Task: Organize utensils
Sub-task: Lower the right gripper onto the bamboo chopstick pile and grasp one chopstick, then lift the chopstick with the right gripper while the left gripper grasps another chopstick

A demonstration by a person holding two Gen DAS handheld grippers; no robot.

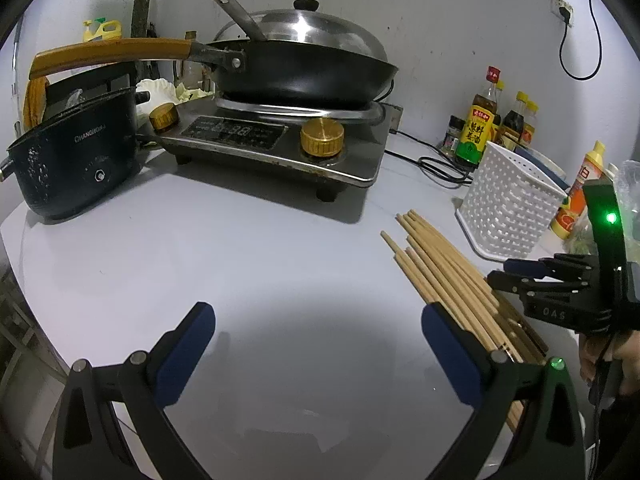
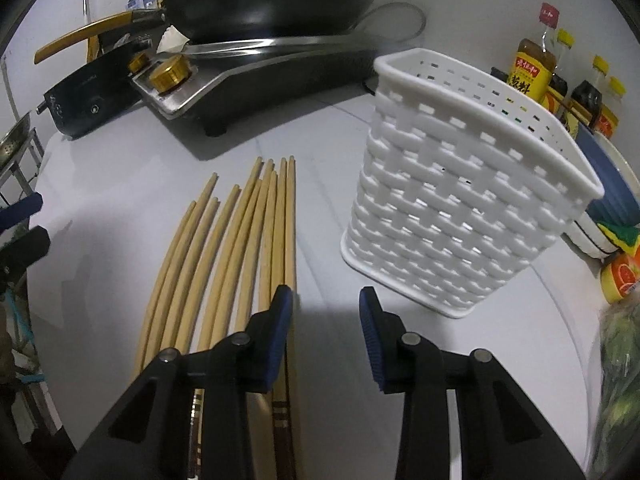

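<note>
Right tool (image 2: pixel 326 304) stood partly apart over bare white table (image 2: pixel 120 184), nothing clamped, pale bamboo chopsticks (image 2: pixel 240 232) at its nine o'clock, white woven plastic basket (image 2: pixel 460 200) at two o'clock, left tool (image 1: pixel 318 330) wide apart, empty

We read "CHANGHON" in white on the dark blue electric pot (image 1: pixel 76 152). The stove display (image 1: pixel 236 133) shows "88". The right gripper (image 1: pixel 506 276) body carries "OAS".

Lidded wok (image 1: pixel 304 68) on stove (image 1: pixel 280 140); sauce bottles (image 1: pixel 480 120) behind.
</note>
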